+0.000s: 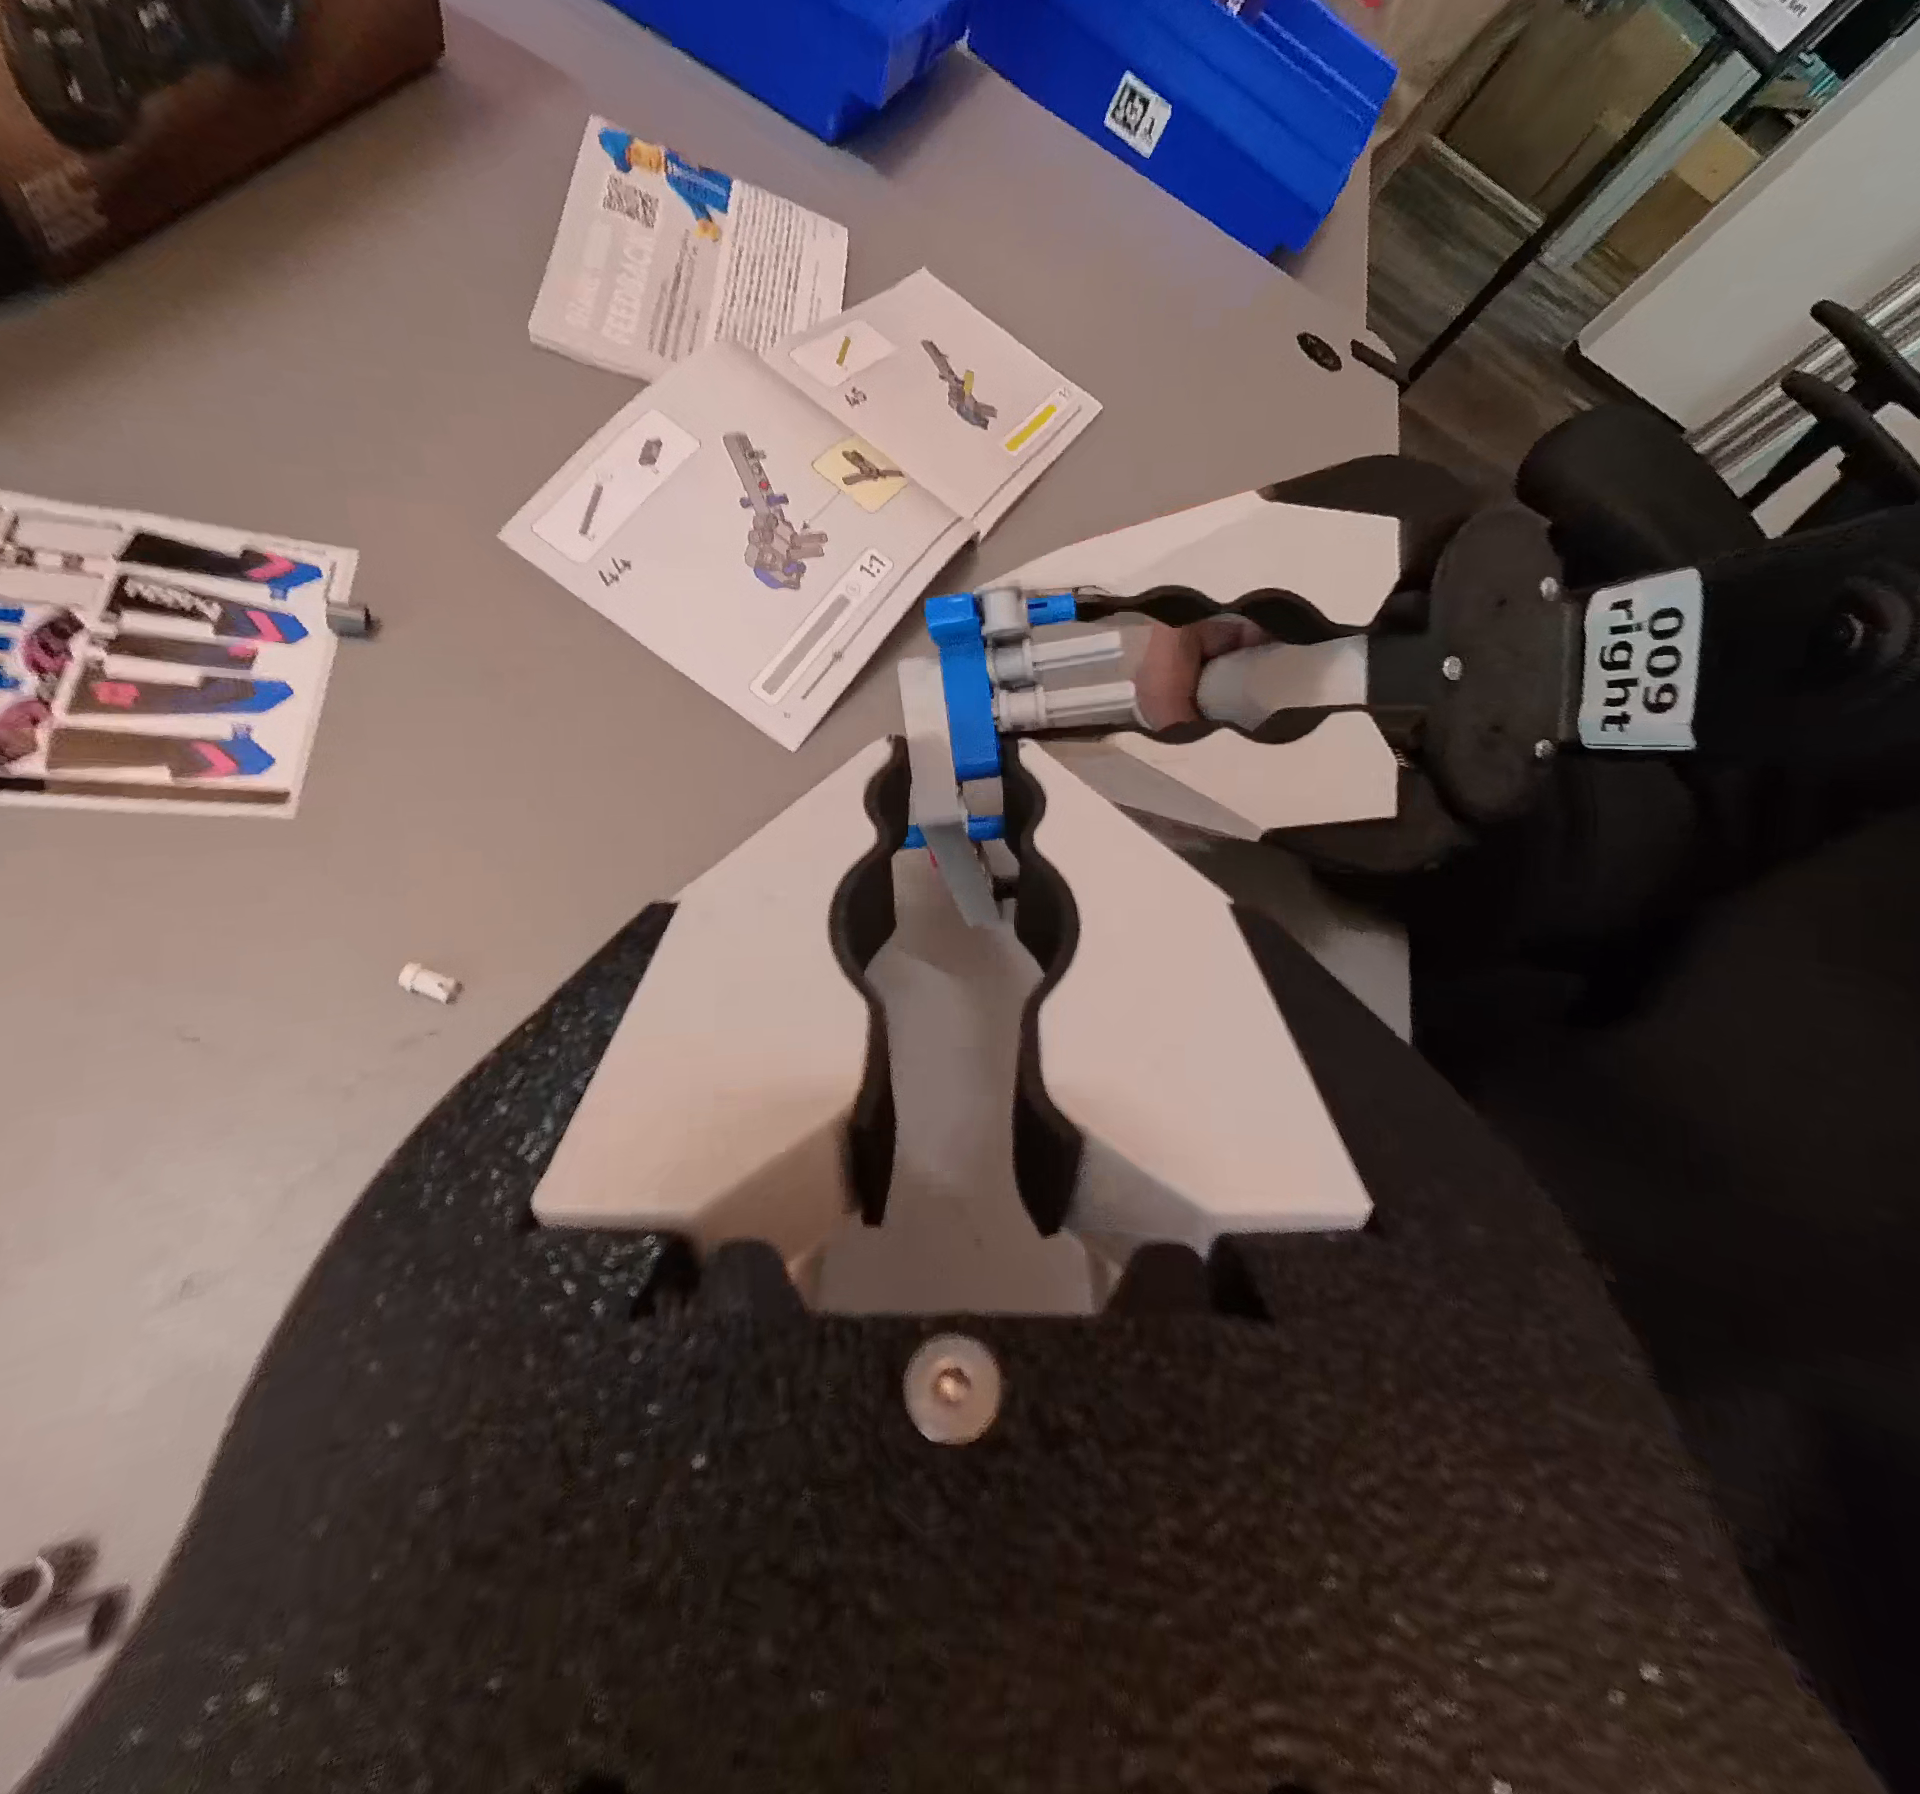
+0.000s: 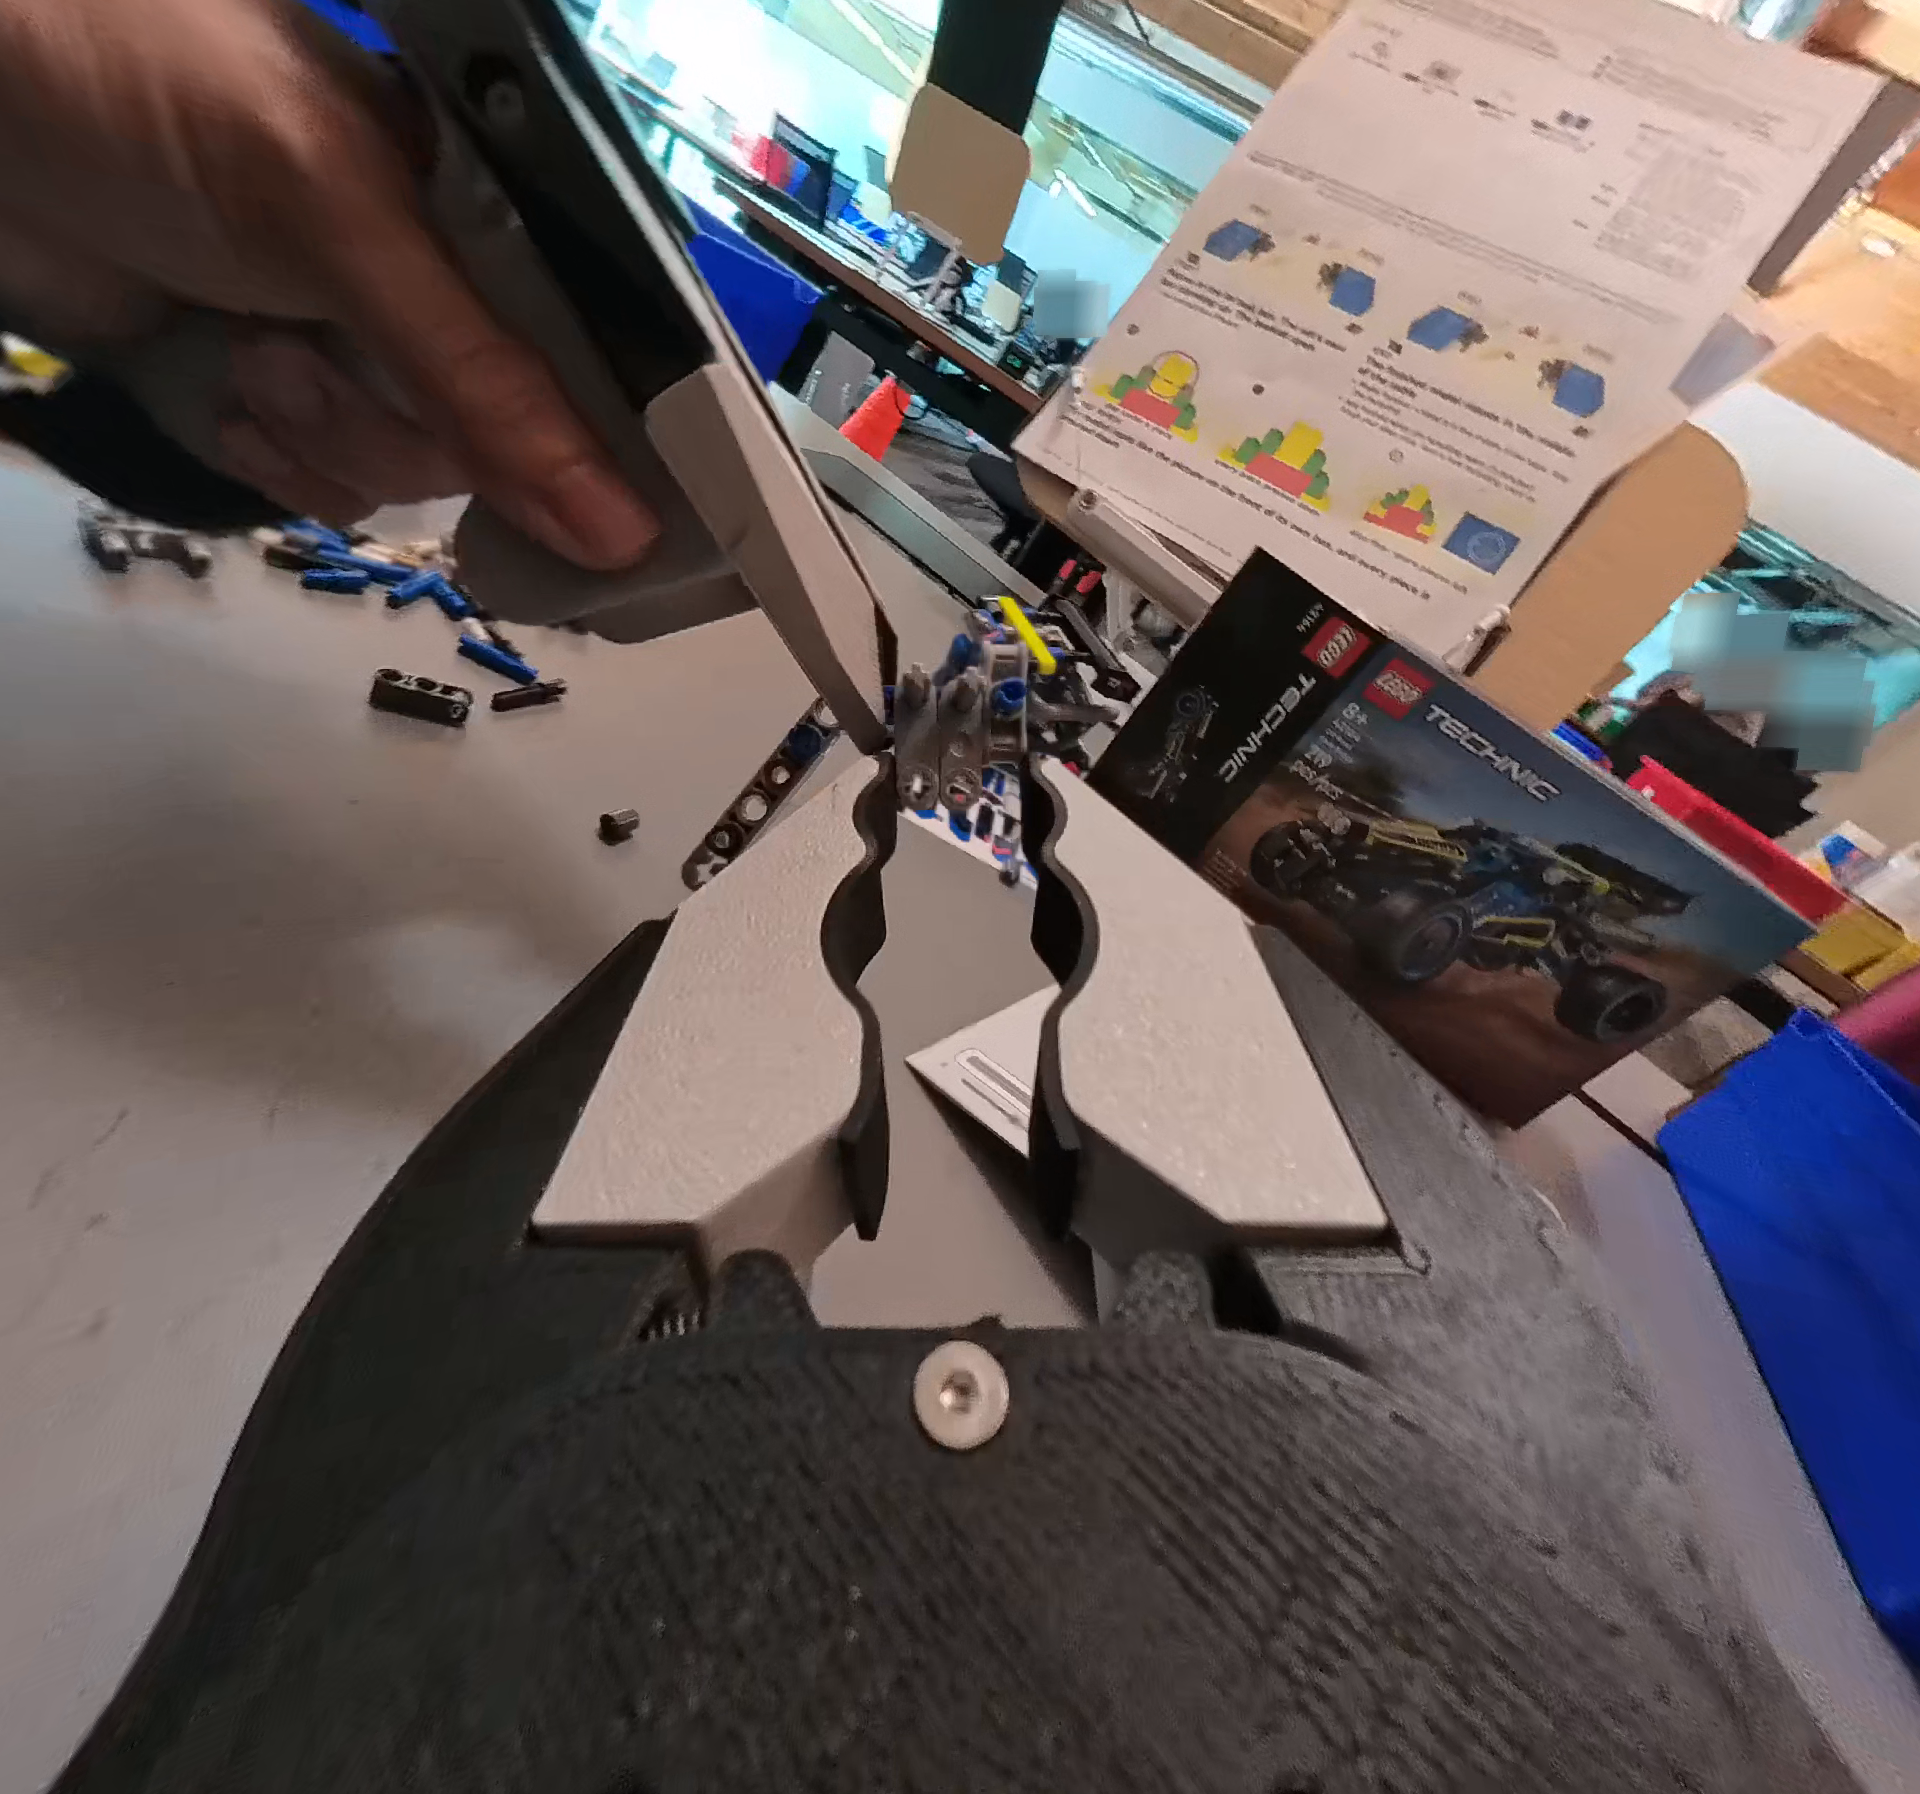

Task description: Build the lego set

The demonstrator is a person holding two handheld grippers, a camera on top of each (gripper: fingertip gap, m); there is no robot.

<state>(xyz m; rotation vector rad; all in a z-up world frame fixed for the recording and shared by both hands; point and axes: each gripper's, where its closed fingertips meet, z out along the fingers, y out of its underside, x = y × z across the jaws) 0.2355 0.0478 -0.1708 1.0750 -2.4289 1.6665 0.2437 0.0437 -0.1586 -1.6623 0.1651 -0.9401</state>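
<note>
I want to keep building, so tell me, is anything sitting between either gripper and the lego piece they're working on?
Nothing visible. Both already hold the lego assembly: the left gripper pinches its lower end, and the right gripper clamps its grey pins from the side. The open instruction booklet lies on the table behind it.

lab workspace (blue parts bins (image 1: 1195,71), tagged)

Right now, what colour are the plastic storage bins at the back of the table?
Bright blue plastic storage bins, clearest in the left wrist view.
</note>
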